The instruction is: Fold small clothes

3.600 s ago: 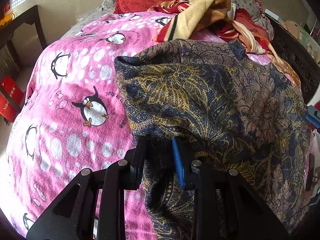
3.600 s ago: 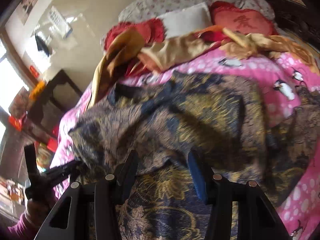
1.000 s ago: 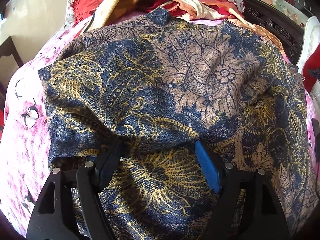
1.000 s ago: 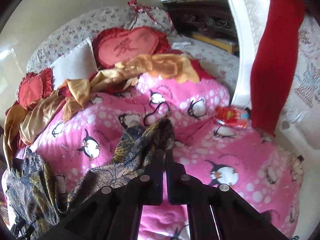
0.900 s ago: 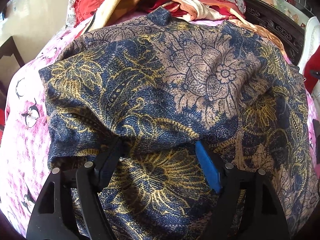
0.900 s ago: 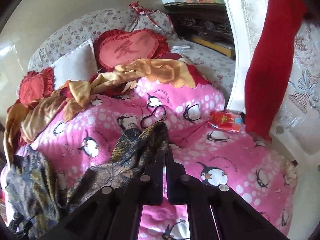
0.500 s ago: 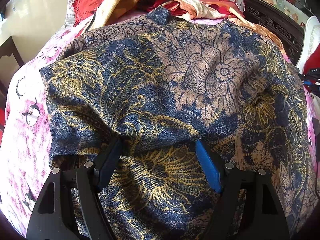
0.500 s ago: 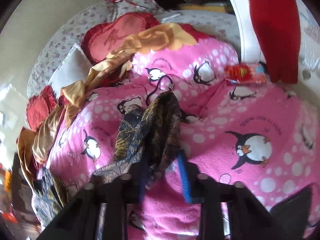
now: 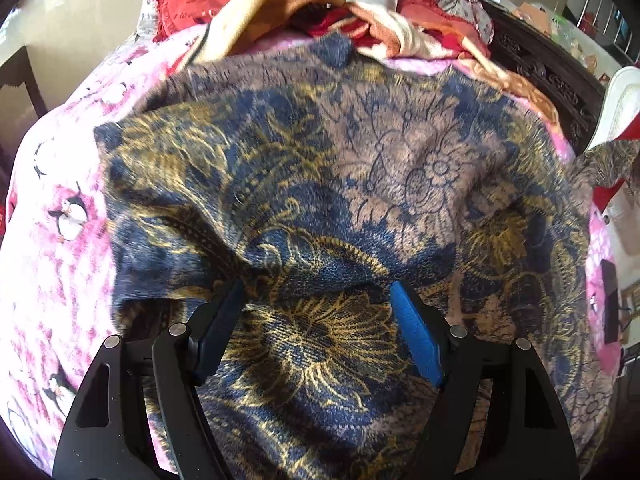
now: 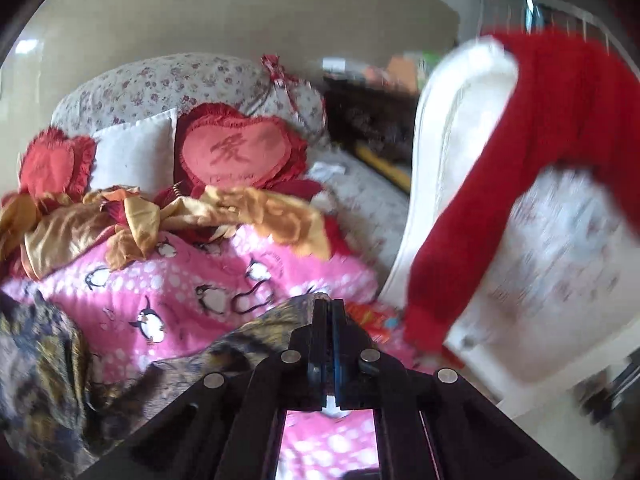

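Observation:
A dark blue, gold and tan floral garment [image 9: 360, 184] lies spread over the pink penguin blanket [image 9: 60, 216] on the bed. My left gripper [image 9: 318, 300] is open, its jaws wide apart, resting on the near part of the garment with a fold bunched over its tips. In the right wrist view my right gripper [image 10: 329, 306] is shut on a corner of the same garment [image 10: 260, 332], which trails down and left from the fingers to the bunched cloth at the lower left. That lifted corner also shows at the right edge of the left wrist view [image 9: 608, 160].
A pile of orange, gold and red clothes [image 10: 168, 216] lies at the head of the bed before heart-shaped red cushions [image 10: 236, 156] and a white pillow [image 10: 136, 156]. A white chair [image 10: 460, 140] with a red garment [image 10: 532, 152] hung on it stands right. Dark wooden furniture [image 9: 548, 76] stands beyond.
My right gripper opened briefly half a second ago and is now shut on the garment corner again, swung up and rightward toward the chair. My left gripper has stayed open in place.

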The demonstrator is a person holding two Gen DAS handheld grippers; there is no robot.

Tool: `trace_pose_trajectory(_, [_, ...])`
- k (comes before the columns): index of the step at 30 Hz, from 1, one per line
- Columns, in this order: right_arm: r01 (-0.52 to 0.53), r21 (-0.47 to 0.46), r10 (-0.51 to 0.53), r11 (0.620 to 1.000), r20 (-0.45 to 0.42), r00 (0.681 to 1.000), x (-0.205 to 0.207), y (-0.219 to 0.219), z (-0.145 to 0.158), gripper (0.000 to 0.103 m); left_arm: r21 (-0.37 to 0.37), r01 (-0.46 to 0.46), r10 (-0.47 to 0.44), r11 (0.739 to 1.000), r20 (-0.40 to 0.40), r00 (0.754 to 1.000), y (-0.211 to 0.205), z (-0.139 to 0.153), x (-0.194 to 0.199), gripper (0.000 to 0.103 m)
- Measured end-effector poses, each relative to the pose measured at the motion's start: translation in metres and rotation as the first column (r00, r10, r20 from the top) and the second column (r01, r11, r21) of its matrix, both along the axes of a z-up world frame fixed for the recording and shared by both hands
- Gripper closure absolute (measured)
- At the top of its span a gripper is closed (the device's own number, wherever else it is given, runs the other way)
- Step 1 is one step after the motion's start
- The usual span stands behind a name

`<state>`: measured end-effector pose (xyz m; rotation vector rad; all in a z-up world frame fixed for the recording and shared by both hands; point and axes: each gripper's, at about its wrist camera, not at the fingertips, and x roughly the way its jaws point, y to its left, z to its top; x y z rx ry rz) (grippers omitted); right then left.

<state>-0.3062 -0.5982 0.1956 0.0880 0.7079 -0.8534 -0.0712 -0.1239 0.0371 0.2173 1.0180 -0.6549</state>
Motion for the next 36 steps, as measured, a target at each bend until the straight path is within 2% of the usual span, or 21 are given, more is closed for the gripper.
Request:
trace_pose_trajectory(3, [-0.049,-0.108,0.049,0.993,-0.009,0.999,0.004,0.022,0.028,0.102,-0.001,-0.013,0.013,1.000,0.038,0.999,0.007,0.011,-0.001,0.027])
trace_pose_trajectory(5, [-0.086,-0.133,0.089,0.987,0.015,0.996,0.005,0.037,0.045,0.102,-0.017,-0.026,0.027,1.000,0.039,0.999,0.014,0.018,0.000,0.027])
trace_pose_trajectory(6, [-0.114,-0.102,0.120,0.988,0.058,0.991,0.005,0.044,0.055,0.102,-0.027,-0.035,0.036,0.999,0.038,0.999,0.018,0.021,0.000,0.027])
trace_pose_trajectory(8, [-0.194,0.022,0.187,0.981,0.174,0.967,0.003,0.052,0.074,0.102,-0.044,-0.050,0.052,0.998,0.041,0.998,0.024,0.026,0.002,0.027])
trace_pose_trajectory(11, [-0.353,0.109,0.315,0.929,0.269,0.910,0.010,0.078,0.098,0.102,-0.061,-0.061,0.065,0.996,0.053,0.996,0.033,0.033,0.004,0.027])
trace_pose_trajectory(16, [-0.605,0.199,0.533,0.771,0.318,0.784,0.048,0.146,0.117,0.102,-0.083,-0.093,0.099,0.992,0.072,0.992,0.048,0.041,0.011,0.027])
trace_pose_trajectory(21, [-0.746,0.247,0.674,0.618,0.321,0.665,0.110,0.224,0.100,0.102,-0.112,-0.153,0.160,0.982,0.063,0.985,0.072,0.046,0.023,0.027])
trace_pose_trajectory(22, [-0.771,0.262,0.700,0.580,0.325,0.636,0.123,0.239,0.093,0.102,-0.115,-0.163,0.171,0.980,0.062,0.983,0.077,0.046,0.025,0.027])
trace_pose_trajectory(24, [-0.815,0.330,0.746,0.476,0.339,0.573,0.154,0.270,0.072,0.102,-0.119,-0.184,0.192,0.976,0.062,0.979,0.086,0.047,0.029,0.027])
trace_pose_trajectory(26, [-0.808,0.402,0.732,0.430,0.369,0.573,0.180,0.293,0.046,0.100,-0.120,-0.205,0.212,0.971,0.052,0.976,0.092,0.046,0.034,0.027])
trace_pose_trajectory(27, [-0.803,0.454,0.723,0.387,0.390,0.569,0.192,0.303,0.031,0.098,-0.123,-0.213,0.220,0.969,0.046,0.974,0.095,0.045,0.036,0.027])
trace_pose_trajectory(28, [-0.795,0.509,0.717,0.330,0.412,0.562,0.203,0.312,0.016,0.084,-0.126,-0.220,0.227,0.967,0.041,0.973,0.098,0.045,0.038,0.027])
trace_pose_trajectory(29, [-0.790,0.528,0.701,0.311,0.434,0.566,0.206,0.319,0.005,0.060,-0.127,-0.225,0.232,0.966,0.038,0.972,0.100,0.044,0.039,0.027])
trace_pose_trajectory(30, [-0.791,0.521,0.675,0.319,0.461,0.576,0.203,0.325,-0.001,0.051,-0.127,-0.227,0.233,0.966,0.036,0.972,0.102,0.044,0.040,0.027])
trace_pose_trajectory(31, [-0.794,0.518,0.647,0.320,0.492,0.582,0.197,0.329,-0.010,0.048,-0.125,-0.225,0.231,0.966,0.035,0.972,0.103,0.043,0.040,0.027])
trace_pose_trajectory(33, [-0.790,0.554,0.655,0.263,0.499,0.567,0.187,0.339,-0.025,0.048,-0.118,-0.221,0.226,0.968,0.037,0.973,0.103,0.041,0.042,0.027])
trace_pose_trajectory(34, [-0.780,0.571,0.662,0.254,0.485,0.571,0.179,0.340,-0.032,0.048,-0.118,-0.218,0.223,0.969,0.036,0.974,0.103,0.040,0.042,0.027])
trace_pose_trajectory(35, [-0.775,0.568,0.668,0.277,0.466,0.581,0.167,0.337,-0.037,0.048,-0.123,-0.214,0.220,0.969,0.035,0.975,0.102,0.039,0.042,0.027])
trace_pose_trajectory(36, [-0.772,0.549,0.677,0.319,0.438,0.592,0.154,0.332,-0.040,0.048,-0.129,-0.209,0.215,0.969,0.035,0.976,0.100,0.039,0.042,0.027])
